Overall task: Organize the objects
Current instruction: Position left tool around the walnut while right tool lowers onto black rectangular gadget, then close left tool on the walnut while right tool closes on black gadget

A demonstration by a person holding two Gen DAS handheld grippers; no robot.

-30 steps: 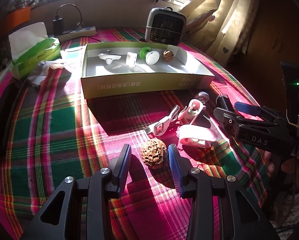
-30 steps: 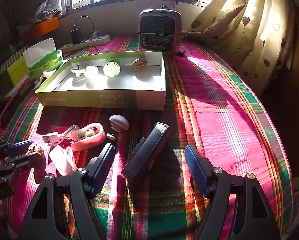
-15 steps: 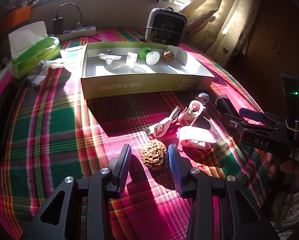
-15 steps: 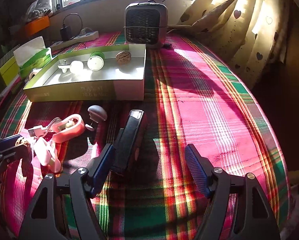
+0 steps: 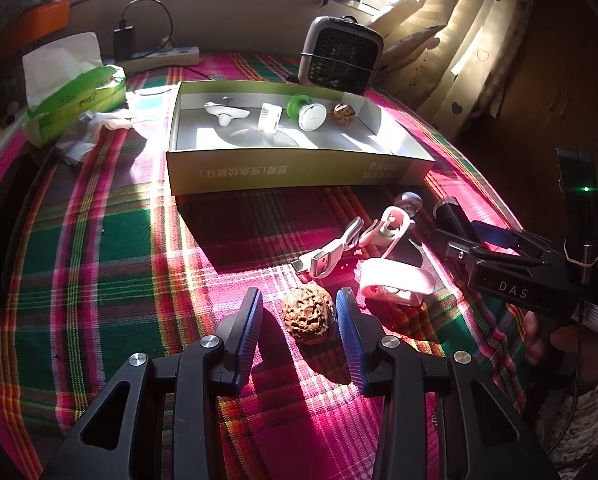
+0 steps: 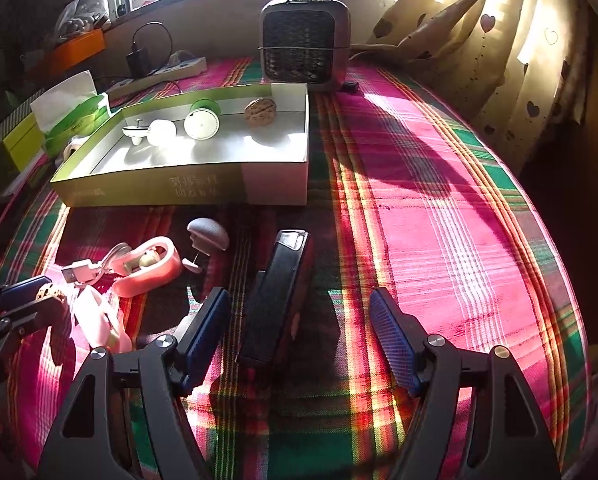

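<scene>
The left gripper (image 5: 299, 316) has its jaws apart, straddling a brown, wrinkled walnut (image 5: 307, 314) that rests on the red-and-green plaid tablecloth (image 5: 99, 240); the walnut sits just beside the right-hand pad with a visible gap to the left-hand pad, and neither pad clearly presses on it. Ahead and to the right of this gripper lie a white USB cable plug (image 5: 323, 262) and a pink plastic clip-shaped holder (image 5: 395, 282). Further ahead stands the open green-and-white cardboard box (image 5: 291, 172), containing a second walnut (image 5: 343, 113) and a green-and-white spool (image 5: 309, 114). The right gripper (image 6: 299, 332) has its jaws wide apart around a black rectangular device (image 6: 277, 296), which lies nearer the left-hand pad, apparently without contact. A grey mushroom-shaped pin (image 6: 208, 234) lies ahead and to the left.
</scene>
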